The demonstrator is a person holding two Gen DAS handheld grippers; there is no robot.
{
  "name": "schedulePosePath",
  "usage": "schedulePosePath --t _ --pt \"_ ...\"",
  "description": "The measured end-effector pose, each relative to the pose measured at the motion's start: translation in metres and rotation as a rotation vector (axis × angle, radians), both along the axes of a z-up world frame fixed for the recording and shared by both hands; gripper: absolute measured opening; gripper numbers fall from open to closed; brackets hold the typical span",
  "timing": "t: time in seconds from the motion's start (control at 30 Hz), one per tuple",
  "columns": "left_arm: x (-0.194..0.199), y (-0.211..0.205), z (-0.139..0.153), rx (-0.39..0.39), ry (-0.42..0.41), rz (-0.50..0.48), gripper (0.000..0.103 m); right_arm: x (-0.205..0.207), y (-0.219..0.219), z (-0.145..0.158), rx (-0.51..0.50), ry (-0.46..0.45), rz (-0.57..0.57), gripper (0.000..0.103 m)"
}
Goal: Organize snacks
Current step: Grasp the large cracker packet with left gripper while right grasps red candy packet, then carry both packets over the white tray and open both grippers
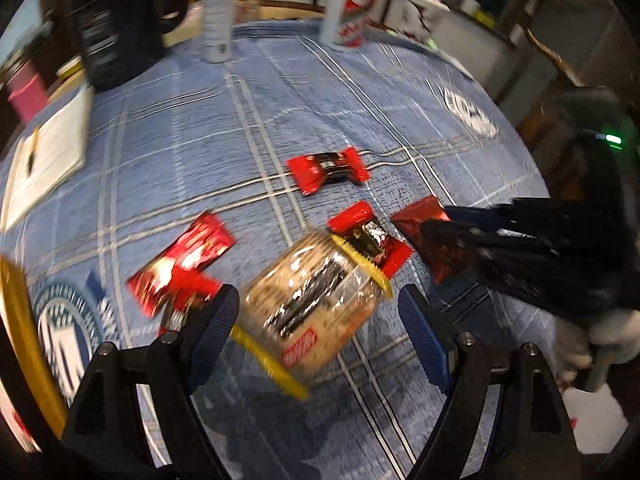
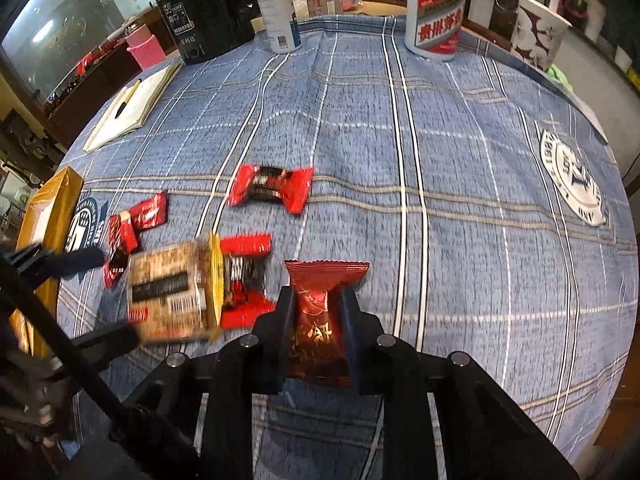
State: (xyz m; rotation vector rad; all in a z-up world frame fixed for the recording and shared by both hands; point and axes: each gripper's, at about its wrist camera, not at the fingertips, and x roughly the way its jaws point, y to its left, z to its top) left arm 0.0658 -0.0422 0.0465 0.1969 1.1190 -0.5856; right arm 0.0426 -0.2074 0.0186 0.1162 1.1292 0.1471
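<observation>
My right gripper (image 2: 318, 312) is shut on a dark red snack packet (image 2: 318, 320) and holds it just above the blue cloth; it also shows in the left wrist view (image 1: 428, 236). My left gripper (image 1: 316, 312) is open around a tan cracker pack with yellow ends (image 1: 316, 300), also seen in the right wrist view (image 2: 172, 292). Red-and-black candies lie around: one farther back (image 1: 328, 168) (image 2: 272, 188), one against the cracker pack (image 1: 370, 236) (image 2: 244, 280), and red packets at the left (image 1: 180, 264) (image 2: 136, 220).
A yellow box (image 2: 44, 216) sits at the table's left edge. At the back stand a black canister (image 2: 196, 8), a white spray bottle (image 2: 276, 8), a white-and-red liquor bottle (image 2: 436, 8) and a paper cup (image 2: 536, 28). A notebook with pen (image 2: 132, 108) lies back left.
</observation>
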Motion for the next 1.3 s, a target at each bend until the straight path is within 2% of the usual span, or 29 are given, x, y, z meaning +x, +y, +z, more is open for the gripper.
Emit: schedulePosePath --t 0.13,0.23,0.37,0.47,0.67,0.83,0.97,1.03,1.17,1.2,1.3 --pt "0.015 -0.010 -0.011 0.029 0.005 -0.024 0.082 -0.016 -0.007 -0.001 0.035 0.012 -0.030 0.021" --pt "0.022 -0.015 -0.027 0.086 0.043 -0.030 0.082 -0.024 -0.009 -0.002 0.051 0.016 -0.038 0.021" --pt "0.012 -0.012 -0.030 0.045 0.101 -0.035 0.082 -0.034 -0.011 -0.003 0.076 0.024 -0.043 0.021" --pt "-0.003 -0.012 -0.030 0.045 0.111 -0.022 0.076 -0.043 -0.010 -0.003 0.080 0.022 -0.035 0.021" --pt "-0.032 -0.016 -0.032 0.065 0.071 0.021 0.074 -0.062 -0.010 -0.005 0.091 0.011 -0.019 0.022" --pt "-0.029 -0.030 -0.036 0.122 0.032 0.067 0.079 -0.067 -0.012 -0.006 0.099 0.002 -0.009 0.024" --pt "-0.033 -0.043 -0.041 0.183 -0.023 0.086 0.079 -0.071 -0.013 -0.006 0.094 -0.001 -0.005 0.028" --pt "-0.034 -0.042 -0.039 0.175 -0.025 0.109 0.070 -0.073 -0.011 -0.008 0.084 0.002 0.003 0.030" --pt "-0.038 -0.028 -0.035 0.131 0.006 0.159 0.070 -0.076 -0.006 -0.013 0.053 0.001 0.020 0.031" --pt "-0.040 -0.023 -0.033 0.109 0.014 0.178 0.070 -0.077 -0.006 -0.014 0.058 -0.001 0.022 0.026" --pt "-0.046 -0.012 -0.024 0.061 0.014 0.230 0.070 -0.079 -0.010 -0.013 0.082 -0.006 0.018 0.022"
